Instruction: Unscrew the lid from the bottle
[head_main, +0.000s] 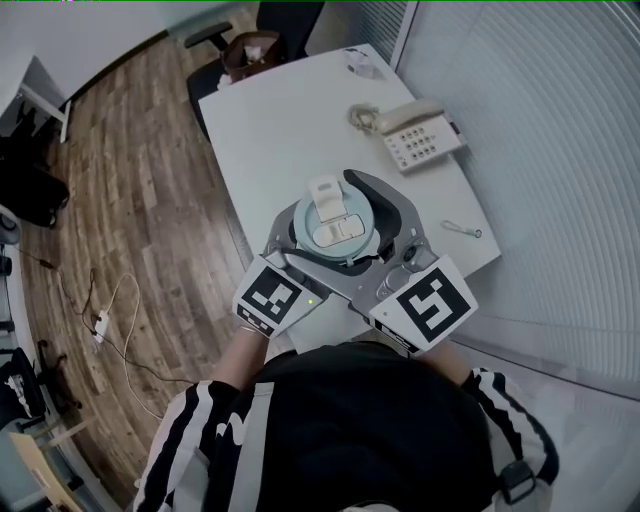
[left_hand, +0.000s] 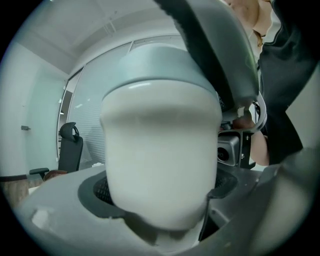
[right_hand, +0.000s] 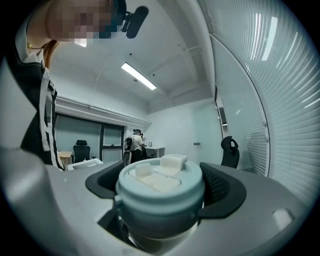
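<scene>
**Two grips on one bottle (left_hand: 160, 150)**

Left hand-held gripper (left_hand: 161, 197) is clenched round the bottle's white body. Right hand-held gripper (right_hand: 161, 186) clasps the pale blue lid (right_hand: 160, 200), seated on the bottle just above the left one's jaws. Beyond both lies the white table (head_main: 290, 130) with a telephone (head_main: 415, 135).

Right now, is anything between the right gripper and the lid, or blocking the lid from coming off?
Nothing visible. The right gripper has its jaws closed on the lid, with a pad against each side. The left gripper clamps the white bottle below it. Only open air shows above the lid.
</scene>
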